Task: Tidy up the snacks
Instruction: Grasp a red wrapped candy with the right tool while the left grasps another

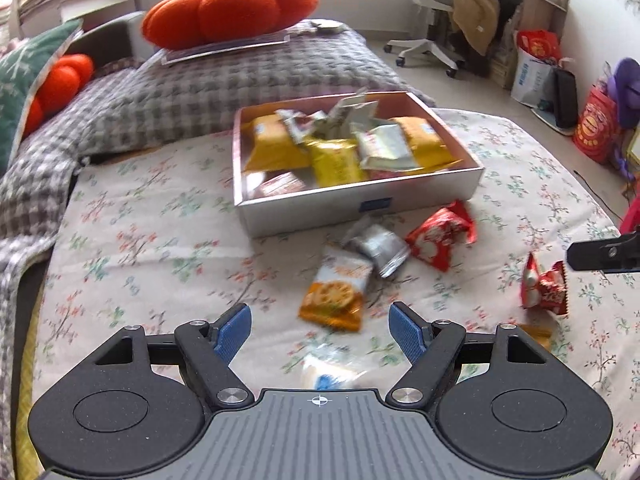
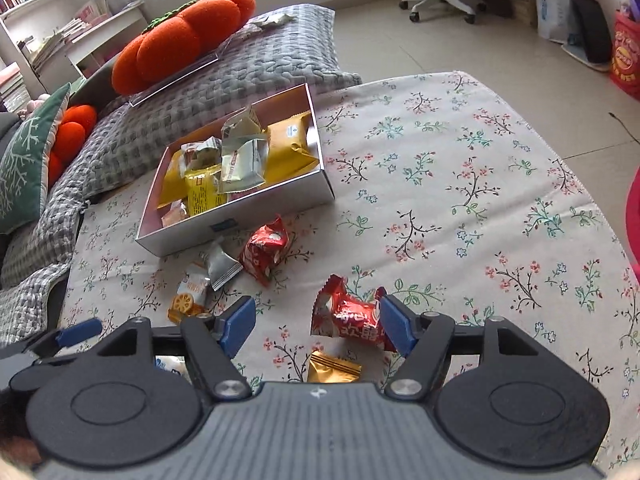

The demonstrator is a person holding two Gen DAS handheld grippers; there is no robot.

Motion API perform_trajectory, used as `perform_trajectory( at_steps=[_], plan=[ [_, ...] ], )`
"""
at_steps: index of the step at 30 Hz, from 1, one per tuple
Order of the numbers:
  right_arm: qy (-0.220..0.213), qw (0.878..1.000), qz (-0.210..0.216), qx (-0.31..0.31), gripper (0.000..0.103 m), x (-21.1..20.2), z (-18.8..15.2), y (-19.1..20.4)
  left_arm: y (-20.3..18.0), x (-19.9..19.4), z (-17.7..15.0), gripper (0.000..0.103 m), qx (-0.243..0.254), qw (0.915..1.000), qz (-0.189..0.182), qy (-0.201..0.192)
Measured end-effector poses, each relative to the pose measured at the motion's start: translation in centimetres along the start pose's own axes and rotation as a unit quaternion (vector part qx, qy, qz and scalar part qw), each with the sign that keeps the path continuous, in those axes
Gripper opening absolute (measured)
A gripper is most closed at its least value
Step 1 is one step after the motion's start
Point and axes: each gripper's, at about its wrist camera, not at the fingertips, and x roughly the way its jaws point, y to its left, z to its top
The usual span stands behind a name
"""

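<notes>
A shallow white box [image 1: 360,204] [image 2: 248,220] holds several yellow and silver snack packets. Loose on the floral cloth lie an orange packet [image 1: 334,292] [image 2: 190,296], a silver packet [image 1: 376,246] [image 2: 222,266], a red packet [image 1: 440,240] [image 2: 264,254], a second red packet [image 1: 542,288] [image 2: 348,316], a small gold packet [image 2: 334,368] and a clear blue-printed packet [image 1: 332,374]. My left gripper [image 1: 320,334] is open and empty just short of the orange packet. My right gripper [image 2: 318,326] is open, with the second red packet by its right finger.
A grey checked blanket [image 1: 200,84] with orange pumpkin cushions [image 1: 228,12] lies behind the box. An office chair [image 1: 436,8], bags [image 1: 596,128] and bare floor are to the right. The cloth's right half [image 2: 480,200] carries no packets.
</notes>
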Motion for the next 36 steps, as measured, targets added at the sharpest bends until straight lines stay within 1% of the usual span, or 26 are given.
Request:
perform_trajectory(
  at_steps=[4,8,10,12,15,18,20,24,27,32,35,36],
  plan=[
    [0.008,1.000,0.000,-0.008,0.066,0.3,0.1,-0.7,-2.3,0.5,1.2,0.077,0.031,0.9995,0.005,-0.010],
    [0.008,0.999,0.023,-0.040,0.067,-0.2,0.6,-2.0,-3.8,1.5,2.3,0.081,0.059,0.9982,0.002,-0.012],
    [0.001,0.997,0.023,-0.075,0.070,-0.5,0.8,-2.3,-4.3,2.4,2.8,0.081,0.075,0.9970,0.010,-0.015],
    [-0.001,0.993,0.010,-0.116,0.071,-0.3,0.7,-2.5,-4.8,3.5,3.2,0.081,0.091,0.9958,0.009,-0.008],
    [0.029,0.985,-0.002,-0.167,0.071,1.2,0.0,-2.4,-6.1,4.9,3.6,0.081,0.119,0.9928,0.014,-0.006],
    [0.053,0.977,-0.006,-0.209,0.066,2.8,-0.6,-2.0,-7.4,5.9,3.8,0.080,0.142,0.9898,0.003,-0.014],
    [0.067,0.973,0.002,-0.220,0.065,3.5,-0.8,-2.0,-8.2,6.5,3.8,0.080,0.161,0.9869,-0.007,-0.013],
    [0.081,0.965,0.010,-0.249,0.061,4.4,-1.4,-1.8,-9.6,7.5,3.6,0.080,0.195,0.9808,-0.006,-0.014],
    [0.080,0.962,0.018,-0.260,0.060,4.9,-1.3,-1.5,-10.0,8.0,3.7,0.080,0.203,0.9789,-0.011,-0.017],
    [0.075,0.957,0.023,-0.279,0.055,6.0,-0.8,-1.2,-10.8,9.1,4.1,0.080,0.225,0.9739,-0.020,-0.016],
    [0.076,0.957,0.025,-0.281,0.054,6.3,-0.5,-0.9,-11.1,9.4,4.4,0.079,0.233,0.9716,-0.035,-0.026],
    [0.077,0.956,0.028,-0.282,0.052,6.5,-0.5,-0.8,-11.2,9.5,4.4,0.079,0.237,0.9703,-0.037,-0.029]
  ],
)
